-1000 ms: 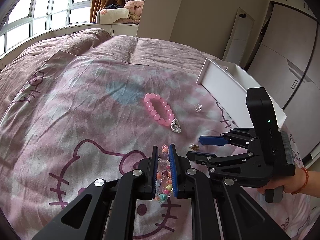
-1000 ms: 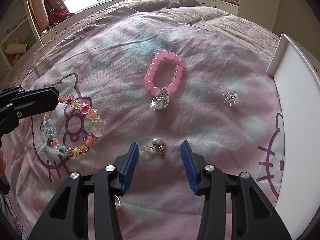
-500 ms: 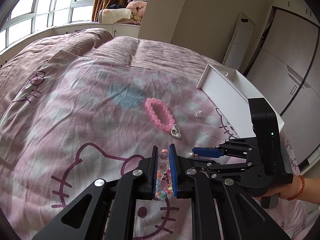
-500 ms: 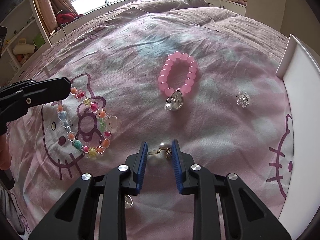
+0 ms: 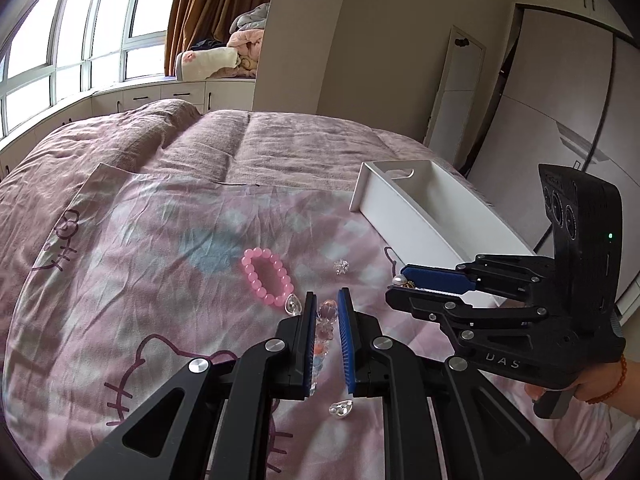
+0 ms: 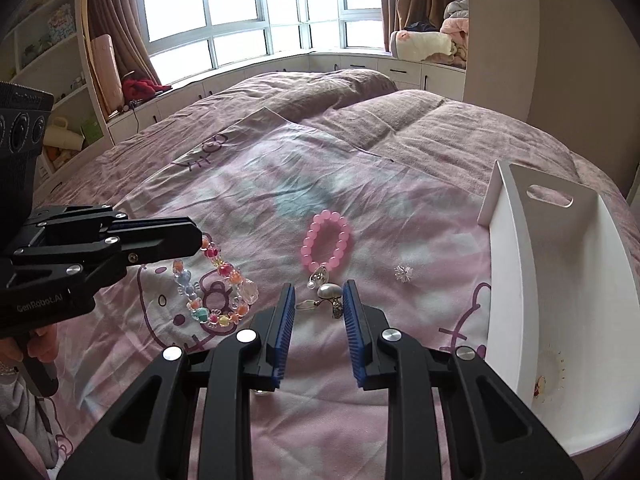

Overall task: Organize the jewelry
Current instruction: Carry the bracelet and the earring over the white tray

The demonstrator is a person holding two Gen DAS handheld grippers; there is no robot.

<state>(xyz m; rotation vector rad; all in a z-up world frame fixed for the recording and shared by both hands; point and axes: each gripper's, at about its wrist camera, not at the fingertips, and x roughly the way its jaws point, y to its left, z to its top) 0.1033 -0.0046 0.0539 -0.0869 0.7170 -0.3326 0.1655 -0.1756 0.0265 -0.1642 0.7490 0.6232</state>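
My left gripper (image 5: 324, 312) is shut on a multicoloured bead bracelet (image 5: 323, 332) and holds it above the bed; from the right wrist view the bracelet (image 6: 218, 284) hangs from the left gripper's tips (image 6: 192, 236). My right gripper (image 6: 320, 304) is shut on a pearl earring (image 6: 329, 294), lifted off the cover; the pearl shows at its tips in the left wrist view (image 5: 399, 280). A pink bead bracelet (image 6: 328, 242) and a silver heart pendant (image 6: 319, 277) lie on the cover. A white tray (image 6: 560, 280) stands at the right.
A small crystal flower piece (image 6: 403, 273) lies between the pink bracelet and the tray. Another silver heart charm (image 5: 341, 407) lies under my left gripper. The tray holds a small item at its near end (image 6: 540, 384). The Hello Kitty cover (image 5: 120, 280) spreads left.
Both grippers have risen off the cover. The right one closed on the pearl earring and lifted it; the left one lifted the multicoloured bracelet higher.
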